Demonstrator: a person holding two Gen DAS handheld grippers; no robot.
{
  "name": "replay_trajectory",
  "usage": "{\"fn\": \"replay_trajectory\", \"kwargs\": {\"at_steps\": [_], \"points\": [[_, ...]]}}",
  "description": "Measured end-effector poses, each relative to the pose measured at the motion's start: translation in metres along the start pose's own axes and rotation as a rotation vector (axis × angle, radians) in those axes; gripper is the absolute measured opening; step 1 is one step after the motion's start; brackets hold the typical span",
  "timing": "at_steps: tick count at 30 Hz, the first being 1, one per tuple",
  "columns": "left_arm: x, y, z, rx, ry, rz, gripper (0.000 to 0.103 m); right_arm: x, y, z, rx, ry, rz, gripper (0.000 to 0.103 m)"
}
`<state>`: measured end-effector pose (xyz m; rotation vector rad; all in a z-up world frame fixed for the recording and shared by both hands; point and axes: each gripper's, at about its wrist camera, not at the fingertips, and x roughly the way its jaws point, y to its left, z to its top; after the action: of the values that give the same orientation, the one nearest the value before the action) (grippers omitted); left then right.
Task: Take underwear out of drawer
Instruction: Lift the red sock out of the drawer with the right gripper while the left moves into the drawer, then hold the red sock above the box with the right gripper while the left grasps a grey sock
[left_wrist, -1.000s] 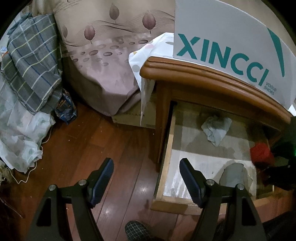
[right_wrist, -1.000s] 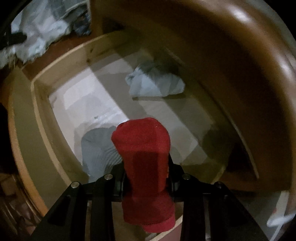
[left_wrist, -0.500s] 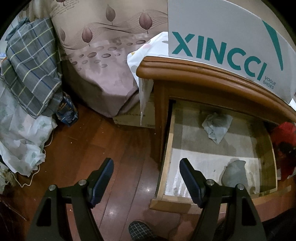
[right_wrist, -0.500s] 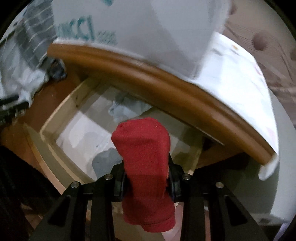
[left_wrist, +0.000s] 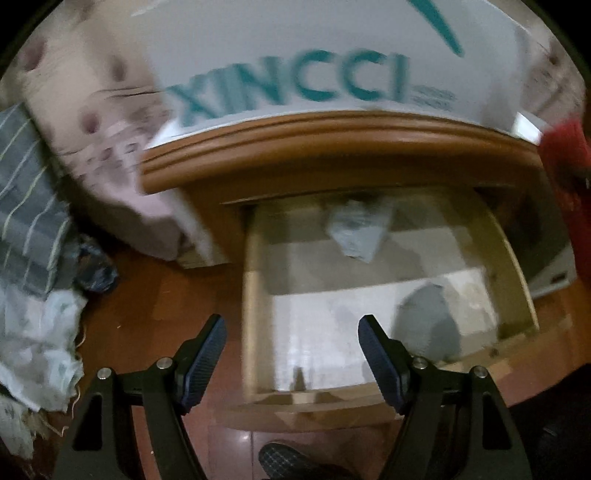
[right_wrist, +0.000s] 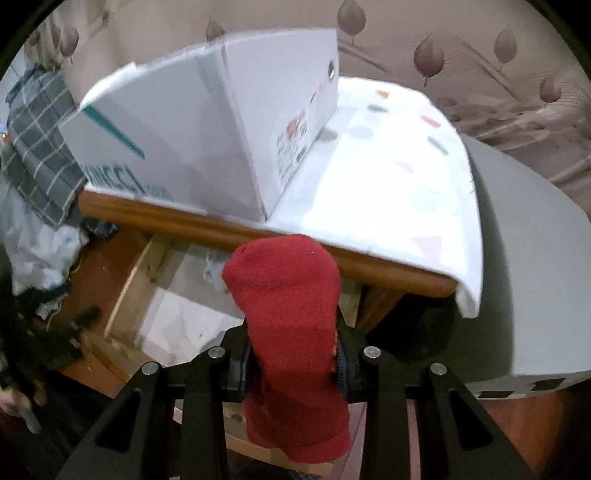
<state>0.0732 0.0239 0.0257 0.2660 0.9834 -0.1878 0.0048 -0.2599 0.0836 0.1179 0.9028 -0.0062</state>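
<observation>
My right gripper (right_wrist: 293, 363) is shut on red underwear (right_wrist: 288, 306), held above the open wooden drawer (right_wrist: 125, 280) in front of the nightstand edge. The red underwear also shows at the right edge of the left wrist view (left_wrist: 567, 155). My left gripper (left_wrist: 291, 358) is open and empty over the drawer's front left corner. In the drawer (left_wrist: 251, 295) lie a light blue garment (left_wrist: 356, 229) at the back and a grey garment (left_wrist: 432, 321) at the front right.
A white XINCCI shoe box (left_wrist: 295, 66) stands on the nightstand top (left_wrist: 332, 140), on a white patterned cloth (right_wrist: 399, 173). A bed with a leaf-print cover (right_wrist: 480, 62) is behind. Piled clothes (left_wrist: 29, 229) lie on the wood floor at left. A grey box (right_wrist: 532, 266) is at right.
My right gripper has lifted the red underwear up out of the drawer to nightstand height. My left gripper has swung right, now facing the drawer's front.
</observation>
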Motion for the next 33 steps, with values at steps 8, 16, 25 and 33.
{"fn": "replay_trajectory", "kwargs": {"at_steps": [8,16,25,33], "points": [[0.022,-0.031,0.009,0.006,0.067,-0.058,0.076,-0.044,-0.004,0.026,-0.029,-0.083,-0.039,0.031],[0.035,-0.033,0.018,-0.055,0.103,-0.072,0.076,-0.092,-0.015,0.064,-0.051,-0.166,-0.081,0.031],[0.043,-0.049,0.024,-0.029,0.131,-0.089,0.076,-0.134,-0.019,0.097,-0.036,-0.250,-0.073,0.031],[0.060,-0.062,0.034,-0.039,0.190,-0.121,0.076,-0.144,-0.015,0.104,-0.051,-0.251,-0.066,0.031]]}}
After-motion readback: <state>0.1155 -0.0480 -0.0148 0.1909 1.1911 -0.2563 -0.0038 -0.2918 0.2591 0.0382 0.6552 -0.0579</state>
